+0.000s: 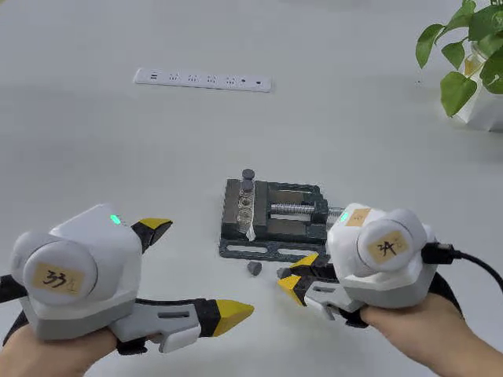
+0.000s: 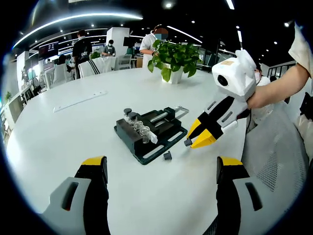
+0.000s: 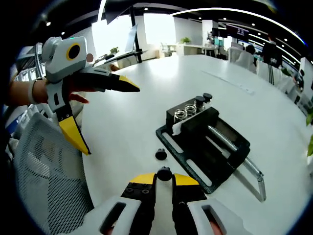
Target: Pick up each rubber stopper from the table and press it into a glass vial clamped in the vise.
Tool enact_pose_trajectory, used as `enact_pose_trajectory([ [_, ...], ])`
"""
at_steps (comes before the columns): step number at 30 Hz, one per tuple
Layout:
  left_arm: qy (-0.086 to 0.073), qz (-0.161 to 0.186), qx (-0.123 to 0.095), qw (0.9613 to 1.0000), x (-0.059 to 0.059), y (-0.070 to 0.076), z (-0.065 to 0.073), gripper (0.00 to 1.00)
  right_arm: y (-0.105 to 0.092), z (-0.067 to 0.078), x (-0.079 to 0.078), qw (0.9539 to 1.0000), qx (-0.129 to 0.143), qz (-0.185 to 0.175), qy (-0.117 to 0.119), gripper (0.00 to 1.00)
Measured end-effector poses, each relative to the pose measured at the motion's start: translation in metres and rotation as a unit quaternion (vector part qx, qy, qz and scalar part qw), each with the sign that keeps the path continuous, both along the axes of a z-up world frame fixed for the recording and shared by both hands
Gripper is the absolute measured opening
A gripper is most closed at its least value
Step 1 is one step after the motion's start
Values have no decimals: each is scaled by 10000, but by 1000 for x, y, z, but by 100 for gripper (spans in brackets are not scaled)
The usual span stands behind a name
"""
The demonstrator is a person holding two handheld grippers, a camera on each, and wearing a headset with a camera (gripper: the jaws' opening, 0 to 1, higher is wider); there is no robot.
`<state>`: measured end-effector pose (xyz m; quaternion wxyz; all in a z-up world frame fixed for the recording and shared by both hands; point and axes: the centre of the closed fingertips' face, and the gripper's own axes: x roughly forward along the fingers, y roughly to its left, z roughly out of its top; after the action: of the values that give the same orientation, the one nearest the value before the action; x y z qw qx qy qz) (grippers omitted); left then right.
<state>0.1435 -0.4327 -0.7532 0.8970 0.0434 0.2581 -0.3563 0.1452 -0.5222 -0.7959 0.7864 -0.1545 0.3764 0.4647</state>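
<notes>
Left gripper: white two-jaw gripper with black, yellow-tipped jaws (image 1: 193,267), held low over the near left of the table; its jaws are spread wide with nothing between them
Right gripper: matching white gripper with yellow-tipped jaws (image 3: 164,179), held at the near right; its jaws are clenched on a small dark grey rubber stopper (image 3: 164,172)
Held stopper: pinched at the very tips of the right gripper, just in front of the vise's near edge and not touching it
Loose stopper: a second small dark grey rubber stopper (image 1: 254,268) lies on the table just beside the vise base, near the right gripper's tips but apart from them
Vise: dark metal bench vise with a bare steel screw (image 1: 275,224), standing in the middle of the white round table (image 1: 94,157)
Vials: a row of small clear glass vials (image 3: 186,110) stands upright, clamped in the vise; the two at the far end carry dark caps (image 3: 203,98), and the two nearer ones are open at the top
Behind the vise: a white power strip (image 1: 203,79) lies well beyond it, and a green leafy plant in a white pot (image 1: 471,47) stands at the far right
</notes>
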Motion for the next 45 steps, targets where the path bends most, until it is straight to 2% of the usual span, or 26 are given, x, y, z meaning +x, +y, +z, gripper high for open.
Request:
enact_pose_trajectory([
  [8,-78,-187,23,9998,-1,-10,1,89,-1,31,3,9987,-58,497,49,7],
  [10,-127,-243,36,9996,-1,-14,2,86,-1,41,5,9983,-2,579,116,7],
  [15,-196,-330,-24,9993,1,-26,6,83,0,54,2,9969,-25,780,88,7],
  [20,-431,-595,66,9973,4,-41,14,77,-1,65,-3,9955,-56,938,118,7],
  [23,-631,-892,228,9937,3,-53,18,69,-3,67,-6,9934,-182,1118,194,7],
  [26,-918,-1203,519,9871,3,-62,21,59,-6,69,-9,9904,-358,1296,333,7],
  [28,-1124,-1440,691,9807,1,-69,24,51,-10,70,-8,9877,-504,1424,405,7],
  [31,-1287,-1655,768,9748,-1,-78,28,42,-12,74,-11,9836,-651,1593,547,7],
  [35,-1392,-1883,770,9691,-5,-89,33,35,-11,74,-11,9755,-893,1910,632,7],
  [37,-1402,-1943,765,9678,-5,-93,33,29,-10,75,-12,9729,-947,1993,688,7],
  [42,-1378,-1921,659,9694,-2,-97,34,23,-9,76,-16,9654,-1115,2236,747,7],
  [45,-1380,-1987,617,9683,-4,-99,35,17,-7,75,-16,9631,-1150,2315,746,7],
])
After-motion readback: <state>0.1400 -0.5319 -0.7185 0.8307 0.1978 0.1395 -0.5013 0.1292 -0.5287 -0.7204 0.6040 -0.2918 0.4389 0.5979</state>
